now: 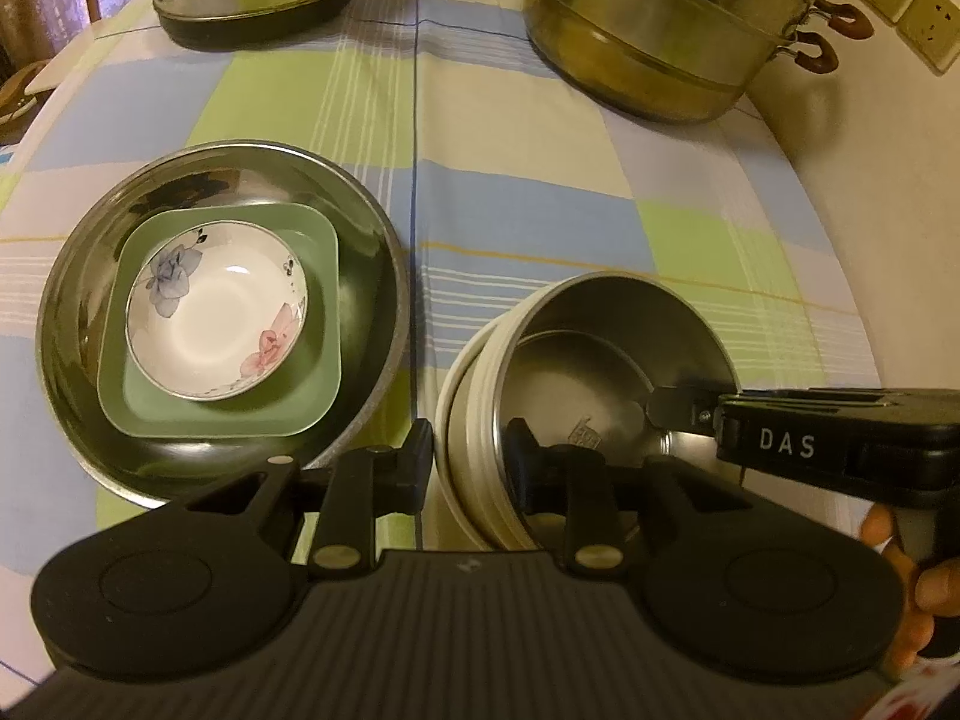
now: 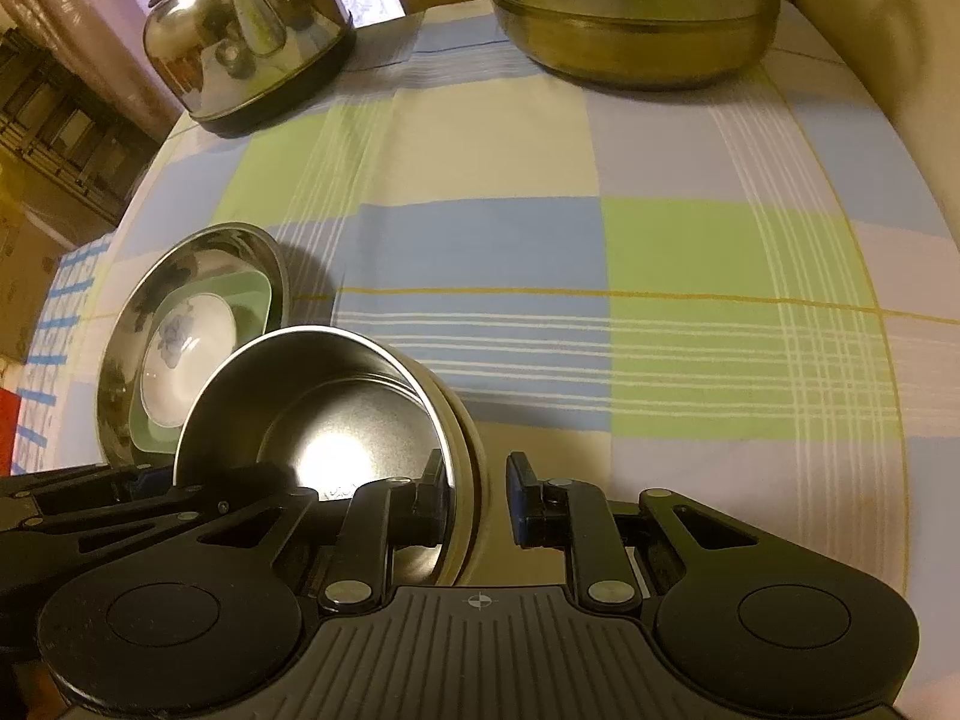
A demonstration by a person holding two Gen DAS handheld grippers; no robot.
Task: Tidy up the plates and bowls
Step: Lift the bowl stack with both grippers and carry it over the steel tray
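Two claws reach for the same steel bowl (image 1: pixel 606 378), one from each side. This bowl is shiny inside and cream on the outside, and it sits on the checked tablecloth (image 1: pixel 510 180).

From the left wrist camera, the left claw (image 1: pixel 471 462) has its two fingers on either side of the bowl's near rim. One finger is outside the cream wall and the other is inside the bowl. The gap looks a bit wider than the rim, so the fingers look apart and not squeezing. I cannot tell if they touch the wall.

The right claw (image 2: pixel 474 495) does the same on the other edge. Its left finger is inside the bowl against the steel wall, and its right finger stands outside with a small gap of cloth showing. So it is partly open around the rim too. In the left wrist camera the right claw comes in from the right, with its tip at the bowl's rim.

Just beside the bowl, on the left, is a big steel plate (image 1: pixel 372 276). A green square dish (image 1: pixel 312 372) lies in it, and a white flower bowl (image 1: pixel 216 312) sits in the dish.

Far back on the table stand a shiny kettle (image 2: pixel 246 36) and a large steamer pot (image 1: pixel 678 30).
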